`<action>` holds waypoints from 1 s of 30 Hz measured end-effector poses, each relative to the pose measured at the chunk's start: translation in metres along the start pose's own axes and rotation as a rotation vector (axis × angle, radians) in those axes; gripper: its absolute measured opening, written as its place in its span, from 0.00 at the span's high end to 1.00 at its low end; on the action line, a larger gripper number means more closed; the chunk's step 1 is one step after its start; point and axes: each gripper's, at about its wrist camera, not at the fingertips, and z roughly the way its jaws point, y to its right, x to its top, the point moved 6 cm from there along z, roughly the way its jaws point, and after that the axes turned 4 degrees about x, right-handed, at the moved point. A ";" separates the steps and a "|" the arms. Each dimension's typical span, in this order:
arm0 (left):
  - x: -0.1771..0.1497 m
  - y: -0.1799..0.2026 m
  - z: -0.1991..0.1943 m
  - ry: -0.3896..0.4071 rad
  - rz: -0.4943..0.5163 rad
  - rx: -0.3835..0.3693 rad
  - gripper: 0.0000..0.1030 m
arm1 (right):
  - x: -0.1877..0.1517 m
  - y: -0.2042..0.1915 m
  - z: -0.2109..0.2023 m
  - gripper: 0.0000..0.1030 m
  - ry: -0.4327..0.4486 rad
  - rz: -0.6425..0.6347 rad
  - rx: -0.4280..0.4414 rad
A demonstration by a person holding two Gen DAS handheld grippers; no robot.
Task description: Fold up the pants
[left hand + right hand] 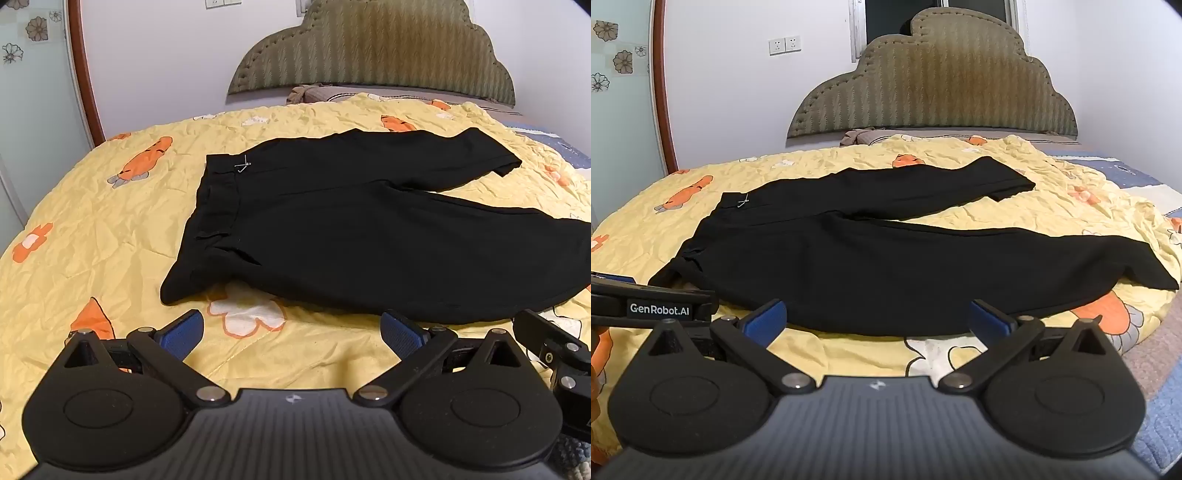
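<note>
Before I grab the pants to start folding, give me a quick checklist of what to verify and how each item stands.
1. Left gripper open, nothing between its jaws: ok.
2. Right gripper open, nothing between its jaws: ok.
3. Black pants spread flat on the yellow quilt: ok.
4. Legs aligned: not ok, they splay apart.
5. Waistband in view and unobstructed: ok.
6. Nothing lying on the pants: ok, apart from a small tag near the waistband.
</note>
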 end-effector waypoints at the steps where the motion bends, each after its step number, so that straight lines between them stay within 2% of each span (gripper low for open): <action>1: 0.000 0.000 0.000 0.001 0.002 0.002 0.00 | 0.000 0.001 0.000 0.00 0.000 0.000 0.001; 10: -0.006 0.002 0.008 0.014 0.028 0.033 0.00 | -0.001 0.000 0.006 0.00 0.039 -0.037 0.040; 13: 0.003 -0.002 0.018 -0.010 0.020 0.033 0.00 | 0.002 -0.003 0.005 0.00 0.047 -0.053 0.045; 30: 0.003 0.004 0.023 -0.032 0.033 0.032 0.00 | 0.000 -0.002 0.016 0.00 0.017 -0.034 0.057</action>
